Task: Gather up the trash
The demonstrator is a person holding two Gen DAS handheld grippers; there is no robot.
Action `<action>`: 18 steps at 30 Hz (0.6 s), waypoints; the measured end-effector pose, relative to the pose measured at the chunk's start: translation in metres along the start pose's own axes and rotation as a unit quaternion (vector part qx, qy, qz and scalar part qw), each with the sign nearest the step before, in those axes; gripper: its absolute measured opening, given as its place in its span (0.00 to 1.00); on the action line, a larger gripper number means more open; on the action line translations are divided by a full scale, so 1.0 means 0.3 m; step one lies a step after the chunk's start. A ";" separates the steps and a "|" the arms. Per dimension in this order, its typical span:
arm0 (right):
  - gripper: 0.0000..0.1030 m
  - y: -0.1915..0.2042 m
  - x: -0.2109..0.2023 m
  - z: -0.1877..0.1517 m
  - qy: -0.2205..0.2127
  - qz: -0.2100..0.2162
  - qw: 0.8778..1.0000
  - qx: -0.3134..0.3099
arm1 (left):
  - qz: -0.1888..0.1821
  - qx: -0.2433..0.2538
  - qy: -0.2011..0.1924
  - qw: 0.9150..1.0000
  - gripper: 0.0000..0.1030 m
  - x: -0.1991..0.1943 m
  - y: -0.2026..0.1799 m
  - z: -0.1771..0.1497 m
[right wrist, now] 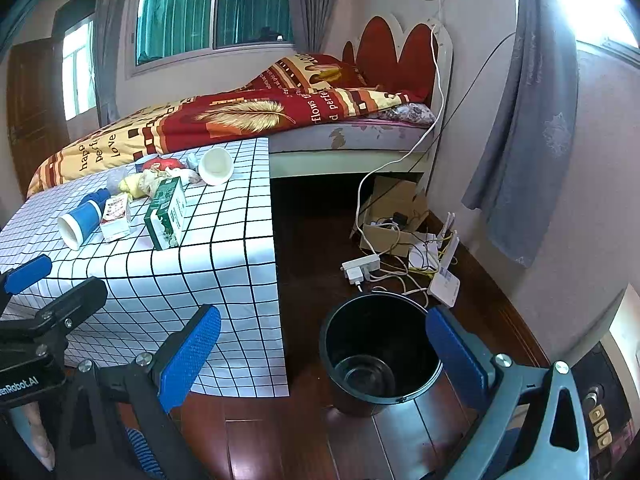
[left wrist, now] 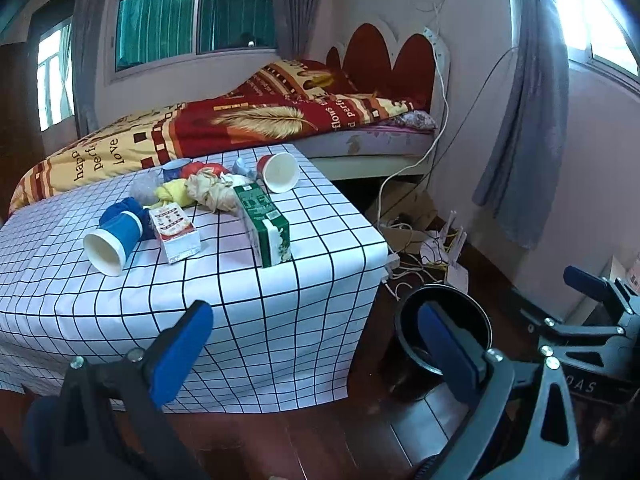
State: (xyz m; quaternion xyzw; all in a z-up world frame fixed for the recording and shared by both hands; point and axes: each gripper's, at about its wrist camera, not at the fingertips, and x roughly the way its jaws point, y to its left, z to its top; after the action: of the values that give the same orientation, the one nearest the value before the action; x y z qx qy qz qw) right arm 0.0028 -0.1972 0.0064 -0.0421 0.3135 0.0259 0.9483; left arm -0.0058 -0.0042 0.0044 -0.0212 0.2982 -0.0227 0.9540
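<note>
a bed (right wrist: pixel 248 128) with a red and yellow quilt is standing against pale pink walls, its red scalloped headboard (right wrist: pixel 396 60) rising behind. daylight is coming through a window (right wrist: pixel 212 12) with green drapes, and grey curtains (right wrist: pixel 532 128) are hanging at the right. the dark wooden floor (right wrist: pixel 312 248) is carrying a cardboard box (right wrist: pixel 396 208) and tangled cables.

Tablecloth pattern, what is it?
White tablecloth with a black grid; clearest in the left wrist view.
</note>
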 end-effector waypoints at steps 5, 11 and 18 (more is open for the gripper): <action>1.00 0.003 0.002 -0.001 0.001 -0.001 1.000 0.001 | 0.002 0.002 -0.001 1.000 1.00 0.001 -0.003 -0.002; 1.00 0.005 0.003 -0.002 -0.001 0.000 1.000 0.000 | 0.002 0.000 -0.001 1.000 1.00 -0.002 0.001 -0.003; 1.00 -0.003 -0.001 -0.010 -0.001 0.000 1.000 0.001 | 0.003 -0.001 -0.001 1.000 1.00 0.001 0.002 -0.006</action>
State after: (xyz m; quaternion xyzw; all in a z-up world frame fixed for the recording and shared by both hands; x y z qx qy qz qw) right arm 0.0008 -0.1985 0.0044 -0.0410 0.3126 0.0258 0.9486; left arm -0.0066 -0.0038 0.0026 -0.0212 0.2974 -0.0200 0.9543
